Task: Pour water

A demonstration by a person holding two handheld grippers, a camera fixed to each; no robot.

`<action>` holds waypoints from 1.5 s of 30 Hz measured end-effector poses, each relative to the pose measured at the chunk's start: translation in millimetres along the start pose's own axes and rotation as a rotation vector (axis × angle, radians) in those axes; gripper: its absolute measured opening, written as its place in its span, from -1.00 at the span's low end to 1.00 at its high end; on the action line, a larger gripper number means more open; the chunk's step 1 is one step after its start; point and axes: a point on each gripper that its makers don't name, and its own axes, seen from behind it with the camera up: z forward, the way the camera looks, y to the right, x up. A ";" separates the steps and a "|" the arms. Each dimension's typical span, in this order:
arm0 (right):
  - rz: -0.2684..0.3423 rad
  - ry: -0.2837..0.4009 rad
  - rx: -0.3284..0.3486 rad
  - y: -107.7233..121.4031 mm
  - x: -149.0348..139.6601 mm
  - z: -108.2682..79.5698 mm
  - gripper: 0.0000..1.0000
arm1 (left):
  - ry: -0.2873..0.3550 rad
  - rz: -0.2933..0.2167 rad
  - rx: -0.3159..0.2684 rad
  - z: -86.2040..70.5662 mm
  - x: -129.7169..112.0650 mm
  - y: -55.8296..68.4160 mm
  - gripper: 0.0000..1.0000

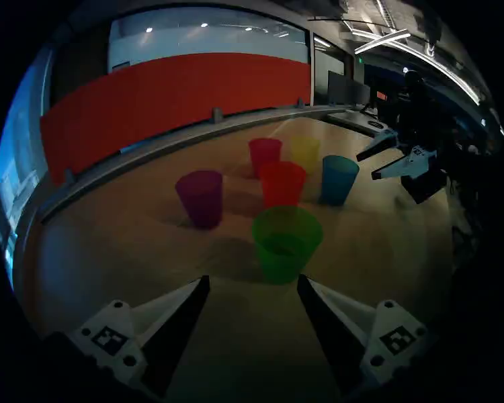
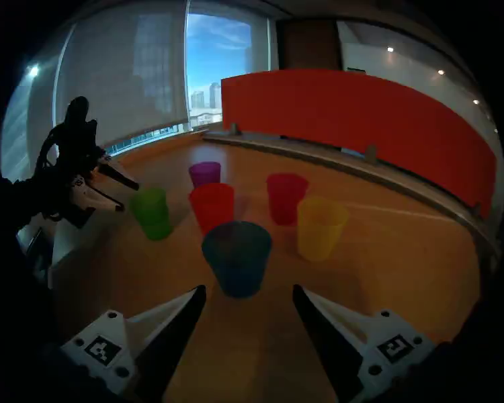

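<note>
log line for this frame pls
stage: pre-grasp | left tool: open, facing green cup | right tool: open, facing blue cup | held: nothing

- Left gripper view: riding low over the pale wooden tabletop, facing the long red partition panel, with the translucent green plastic cup right up close.
- Right gripper view: low too, looking in from across the cluster, translucent blue plastic cup nearest.
- Shared: the cup cluster, and each view catches the other's gripper far off, the right gripper here, the left gripper there.
</note>
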 end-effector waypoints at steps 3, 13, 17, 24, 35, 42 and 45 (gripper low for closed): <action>0.006 0.032 -0.029 2.0 5.0 -10.8 1.00 | 0.040 -0.006 0.037 -8.9 6.2 -5.8 0.95; 0.032 0.181 -0.160 17.2 39.3 -45.6 1.00 | 0.212 -0.043 0.190 -44.0 32.8 -28.8 0.94; 0.040 0.240 -0.210 22.2 53.6 -56.9 1.00 | 0.278 -0.064 0.252 -58.0 41.8 -35.6 0.94; 0.035 0.320 -0.308 30.1 70.3 -73.6 0.99 | 0.372 -0.126 0.333 -80.3 49.4 -45.0 0.94; 0.085 0.388 -0.514 55.3 75.2 -87.9 1.00 | 0.443 -0.144 0.430 -94.7 57.0 -54.6 0.94; 0.091 0.446 -0.613 67.1 86.4 -101.6 0.99 | 0.483 -0.165 0.479 -97.2 66.0 -59.9 0.94; 0.095 0.466 -0.645 70.5 90.4 -107.4 1.00 | 0.494 -0.166 0.507 -99.8 69.5 -62.7 0.94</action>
